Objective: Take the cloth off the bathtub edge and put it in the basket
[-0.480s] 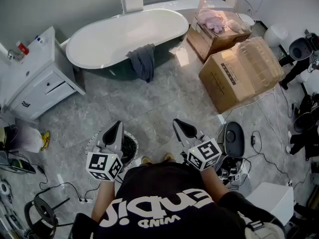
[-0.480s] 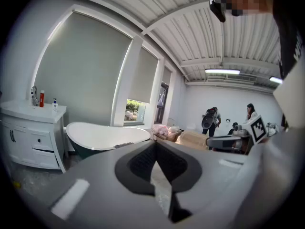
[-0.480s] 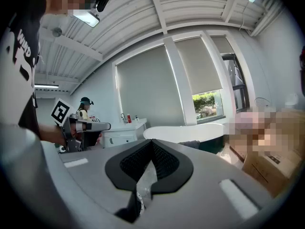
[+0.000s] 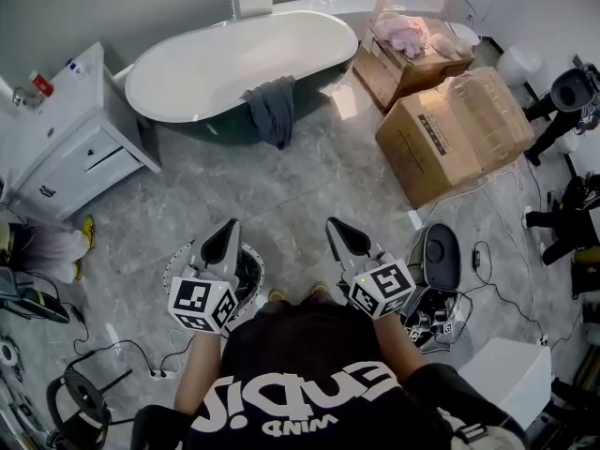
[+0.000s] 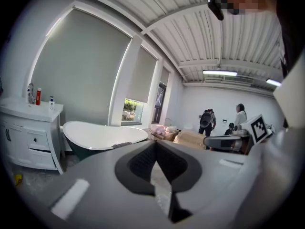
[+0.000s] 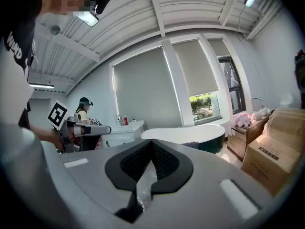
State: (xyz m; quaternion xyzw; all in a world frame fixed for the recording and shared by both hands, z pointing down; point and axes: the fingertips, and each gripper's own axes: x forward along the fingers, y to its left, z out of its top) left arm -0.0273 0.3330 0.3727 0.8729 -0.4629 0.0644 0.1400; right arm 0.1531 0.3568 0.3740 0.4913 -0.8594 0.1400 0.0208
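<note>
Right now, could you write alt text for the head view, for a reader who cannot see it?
A dark grey cloth hangs over the near edge of a white bathtub, well ahead of the person. The left gripper and right gripper are both shut and empty, the left one over a round basket.

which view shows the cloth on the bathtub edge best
The head view: the cloth shows whole from above, draped over the near rim of the bathtub and down its side. The left gripper view catches only a thin dark strip on the rim; the right gripper view, a small dark patch.
</note>
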